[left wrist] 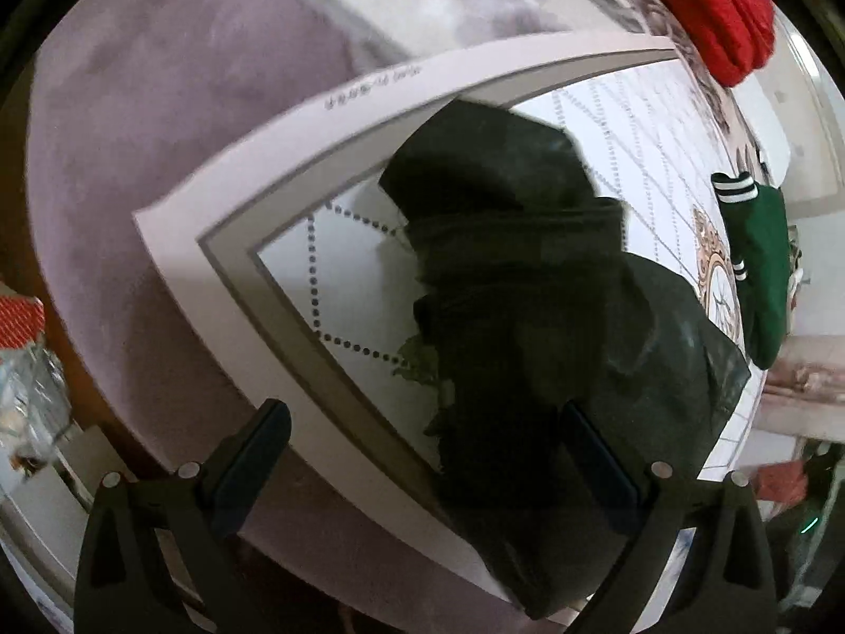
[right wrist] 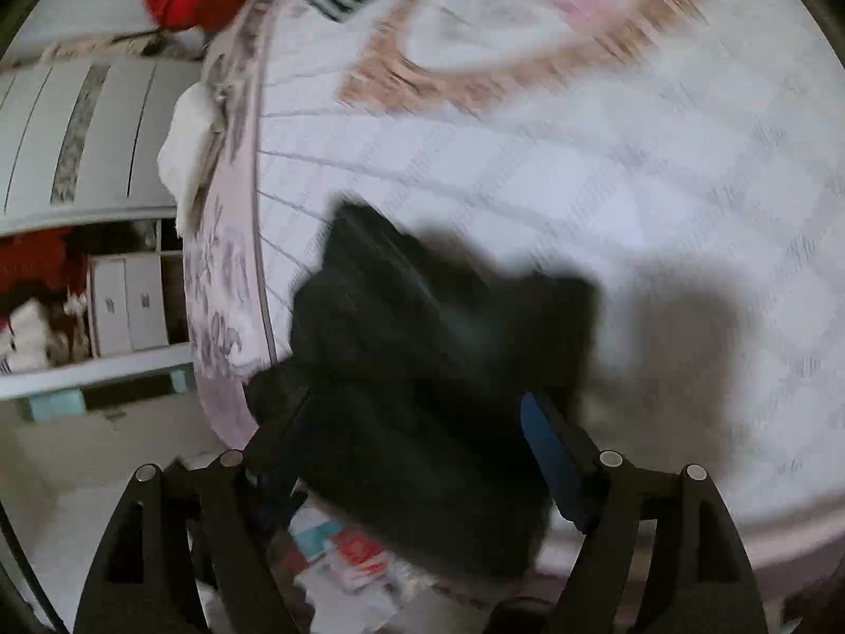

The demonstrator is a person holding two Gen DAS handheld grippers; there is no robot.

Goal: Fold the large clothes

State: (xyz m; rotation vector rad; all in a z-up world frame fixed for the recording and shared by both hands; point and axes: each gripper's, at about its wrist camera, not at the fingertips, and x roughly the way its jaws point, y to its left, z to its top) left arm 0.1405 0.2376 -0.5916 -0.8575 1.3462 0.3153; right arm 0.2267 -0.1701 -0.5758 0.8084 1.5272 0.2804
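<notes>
**Inspector:** Where does the garment lie?

**Assistant:** The large dark, near-black cloth garment (left wrist: 528, 285) is bunched in a heap on the white quilted bed cover with dotted diamond lines (left wrist: 348, 274), near the corner with the grey and pale pink border. One part hangs over the bed's edge toward the camera. In the right wrist view the same garment (right wrist: 422, 370) is badly blurred; its shape there cannot be told.

**Inspector:** Left hand-held gripper?

**Assistant:** The left hand-held gripper (left wrist: 428, 438) has its jaws wide apart. The right finger (left wrist: 597, 454) lies against the dark cloth; the left one stands over the pink border, clear of the garment. Nothing is pinched.

**Inspector:** Right hand-held gripper?

**Assistant:** The right hand-held gripper (right wrist: 417, 438) also stands spread, with dark cloth filling the space between the fingers. Its blue-padded finger (right wrist: 549, 449) borders the fabric. Whether the cloth is caught, I cannot tell.

**Inspector:** Other items?

**Assistant:** A red padded fabric item (left wrist: 707, 5) lies at the far edge of the bed. A green garment with white-striped cuffs (left wrist: 760, 264) lies beside a round gold emblem (left wrist: 718, 274) on the cover, well apart from the dark garment.
</notes>
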